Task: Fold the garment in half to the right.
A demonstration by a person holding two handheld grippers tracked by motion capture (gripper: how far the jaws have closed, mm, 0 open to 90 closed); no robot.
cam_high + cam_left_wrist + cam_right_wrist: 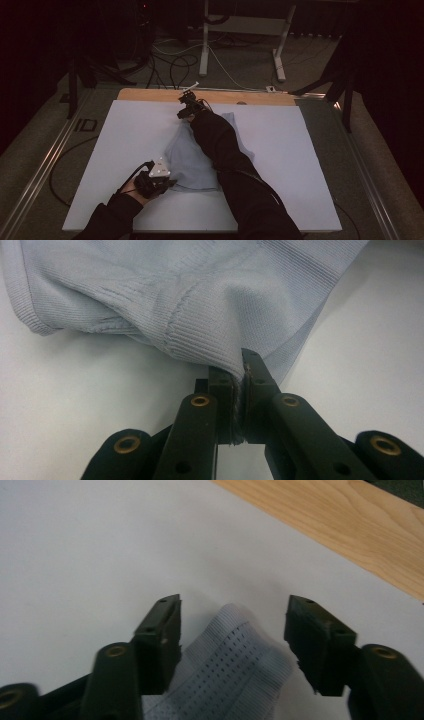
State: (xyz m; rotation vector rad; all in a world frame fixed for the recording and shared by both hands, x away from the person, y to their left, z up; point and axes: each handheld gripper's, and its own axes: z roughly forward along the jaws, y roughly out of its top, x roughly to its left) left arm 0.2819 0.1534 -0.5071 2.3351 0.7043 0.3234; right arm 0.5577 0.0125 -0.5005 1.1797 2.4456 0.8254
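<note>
Left gripper (167, 184): lower left of centre in the high view, held in the person's left hand (131, 187), grey three-cornered plate on top. Jaws pressed together, pinching a ribbed fold of the garment; in the left gripper view (243, 371) the knit rises from between the jaw tips at lower centre of the frame.

Garment (192, 155): pale blue-grey knit, crumpled, at centre of the high view on the white table cover (300, 160). It runs from the left gripper at its lower left corner up toward the right gripper at upper centre. In the left gripper view (200, 295) it spans the upper half, a ribbed hem at upper left. In the right gripper view (232, 667) an openwork edge lies at lower centre, between the jaws.

Right gripper (186, 107): upper centre of the high view, at the end of a dark sleeve (222, 150) stretched across the garment. Jaws spread wide in the right gripper view (232, 615), one either side of the fabric edge, not closed on it.

Wooden table edge (150, 95): bare strip beyond the white cover, upper centre of the high view; upper right of the right gripper view (350, 525).
</note>
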